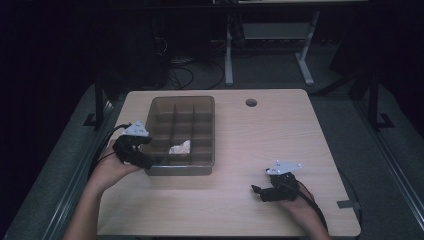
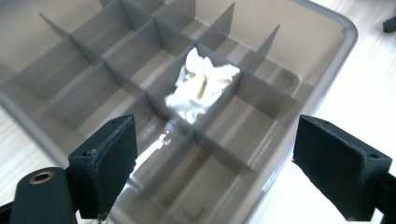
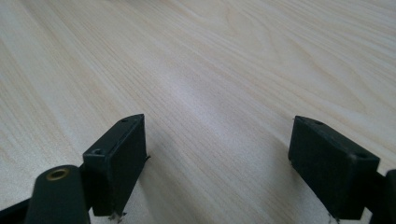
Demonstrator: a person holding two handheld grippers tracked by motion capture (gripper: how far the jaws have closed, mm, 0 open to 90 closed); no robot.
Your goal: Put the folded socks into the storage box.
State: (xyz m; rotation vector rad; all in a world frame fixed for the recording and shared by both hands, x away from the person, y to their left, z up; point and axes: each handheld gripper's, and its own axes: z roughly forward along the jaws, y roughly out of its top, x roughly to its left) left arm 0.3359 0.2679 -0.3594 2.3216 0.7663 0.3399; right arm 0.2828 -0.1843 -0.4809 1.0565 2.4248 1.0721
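White crumpled wad [image 2: 201,86] lies in unlabelled tray [image 2: 327,70].

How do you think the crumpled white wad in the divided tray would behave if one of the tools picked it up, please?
The white wad looks creased and irregular, so it is probably soft and would squash. It seems light for its size. Sitting snug between the divider walls of the tray, it seems unlikely to roll, though it might catch on them.

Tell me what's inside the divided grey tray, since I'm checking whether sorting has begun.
One crumpled white wad lies in a compartment of the tray, in the middle column, near row. The other compartments look bare, though the dividers hide some floor corners.
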